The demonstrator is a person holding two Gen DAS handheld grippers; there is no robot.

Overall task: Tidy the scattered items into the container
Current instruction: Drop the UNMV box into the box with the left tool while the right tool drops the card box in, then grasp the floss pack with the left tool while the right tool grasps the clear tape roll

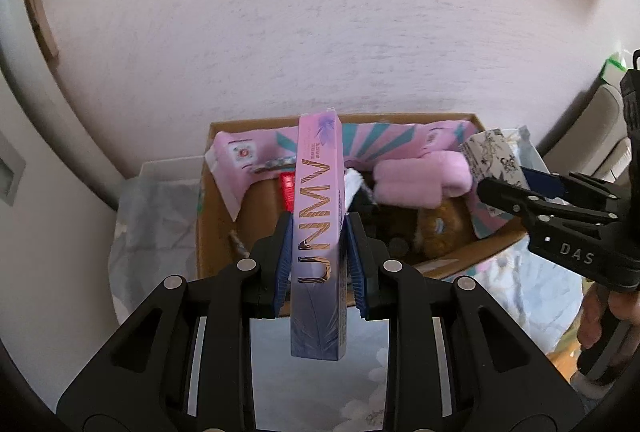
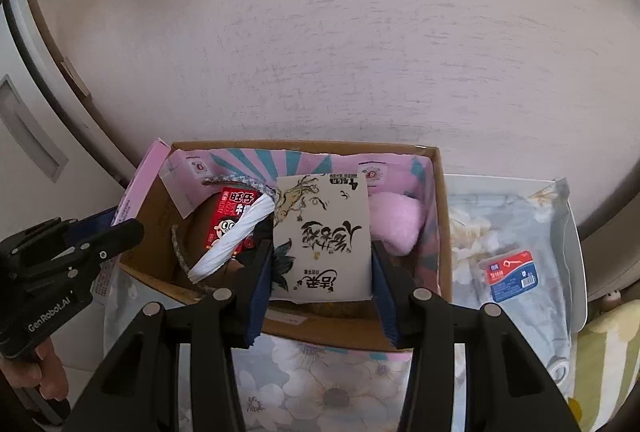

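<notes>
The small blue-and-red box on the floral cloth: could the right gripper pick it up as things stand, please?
Probably not yet. The right gripper is shut on a cream calligraphy packet over the cardboard box; the small blue-and-red box lies unobstructed.

looks like a home, likely a bedroom or living room. floral cloth covers the near surface, pale textured wallpaper wall fills the far side, white panelled door at far left with a wood-coloured frame. cardboard box holds household odds and ends: red snack pack, pink plush cloth. small blue-and-red plastic box lies on the cloth at right. yellow striped cushion at near right.
</notes>
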